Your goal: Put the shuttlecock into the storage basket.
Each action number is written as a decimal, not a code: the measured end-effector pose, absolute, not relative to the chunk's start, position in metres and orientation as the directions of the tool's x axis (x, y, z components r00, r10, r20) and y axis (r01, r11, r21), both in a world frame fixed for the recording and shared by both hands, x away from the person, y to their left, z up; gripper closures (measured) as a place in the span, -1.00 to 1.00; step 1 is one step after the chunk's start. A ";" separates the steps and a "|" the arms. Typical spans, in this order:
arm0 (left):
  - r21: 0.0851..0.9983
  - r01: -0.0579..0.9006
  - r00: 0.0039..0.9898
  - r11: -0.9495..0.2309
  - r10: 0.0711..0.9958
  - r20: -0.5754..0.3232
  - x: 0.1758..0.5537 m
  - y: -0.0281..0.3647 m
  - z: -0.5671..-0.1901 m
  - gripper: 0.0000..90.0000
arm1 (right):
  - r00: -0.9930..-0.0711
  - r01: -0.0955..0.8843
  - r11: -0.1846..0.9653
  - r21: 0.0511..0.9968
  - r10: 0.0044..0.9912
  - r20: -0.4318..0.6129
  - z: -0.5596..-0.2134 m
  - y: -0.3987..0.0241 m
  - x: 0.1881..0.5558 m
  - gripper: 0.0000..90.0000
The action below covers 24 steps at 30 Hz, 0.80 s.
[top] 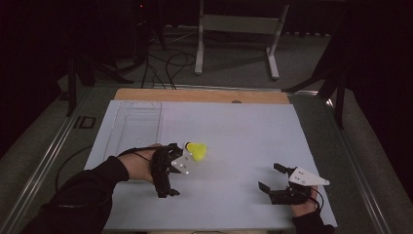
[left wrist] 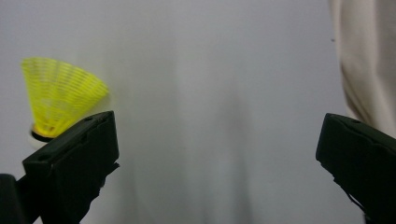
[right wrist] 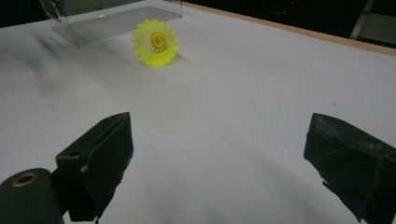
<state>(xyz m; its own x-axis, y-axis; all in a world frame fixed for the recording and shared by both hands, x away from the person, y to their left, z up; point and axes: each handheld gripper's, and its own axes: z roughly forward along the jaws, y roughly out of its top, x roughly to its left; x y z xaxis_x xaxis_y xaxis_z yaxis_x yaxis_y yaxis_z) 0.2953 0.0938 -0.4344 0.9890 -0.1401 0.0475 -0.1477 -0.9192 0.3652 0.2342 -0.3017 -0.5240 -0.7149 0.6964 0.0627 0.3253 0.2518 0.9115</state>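
A yellow shuttlecock (top: 197, 151) lies on its side on the white board (top: 234, 131), left of centre. My left gripper (top: 176, 169) is just left of it, open and holding nothing. In the left gripper view the shuttlecock (left wrist: 60, 93) sits behind the left jaw, outside the gap of the gripper (left wrist: 217, 135). My right gripper (top: 270, 176) rests open near the board's front right, pointing left. In the right gripper view the shuttlecock (right wrist: 155, 43) lies far ahead, its skirt opening facing the camera, and the gripper (right wrist: 219, 135) has bare board between its jaws.
A clear plastic tray (top: 134, 126) lies at the board's back left, also visible as the tray (right wrist: 112, 21). A wooden table edge (top: 199, 95) runs along the far side. A pale beige cloth-like surface (left wrist: 364, 60) shows at the upper right. Cables and a white stand (top: 234, 29) are on the floor beyond.
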 end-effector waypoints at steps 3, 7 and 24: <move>0.353 -0.168 0.986 -0.921 -0.152 0.072 0.301 0.090 -0.436 -1.00 | -0.716 0.325 0.252 0.912 0.696 0.062 -0.524 -0.302 0.234 -0.82; 0.359 -0.167 0.986 -0.918 -0.155 0.064 0.310 0.085 -0.437 -1.00 | -0.717 0.325 0.252 0.911 0.694 0.063 -0.524 -0.301 0.234 -0.82; 0.314 -0.138 0.990 -0.939 -0.116 0.085 0.351 0.077 -0.449 -1.00 | -0.719 0.331 0.247 0.911 0.691 0.074 -0.524 -0.302 0.234 -0.82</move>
<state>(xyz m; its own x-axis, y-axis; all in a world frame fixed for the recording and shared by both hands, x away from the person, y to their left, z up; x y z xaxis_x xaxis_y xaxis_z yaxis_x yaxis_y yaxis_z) 0.3512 0.0774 -0.4491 0.9895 -0.1164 0.0855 -0.1377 -0.9394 0.3141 0.2342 -0.3020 -0.5243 -0.7191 0.6910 0.0738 0.3309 0.2471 0.9107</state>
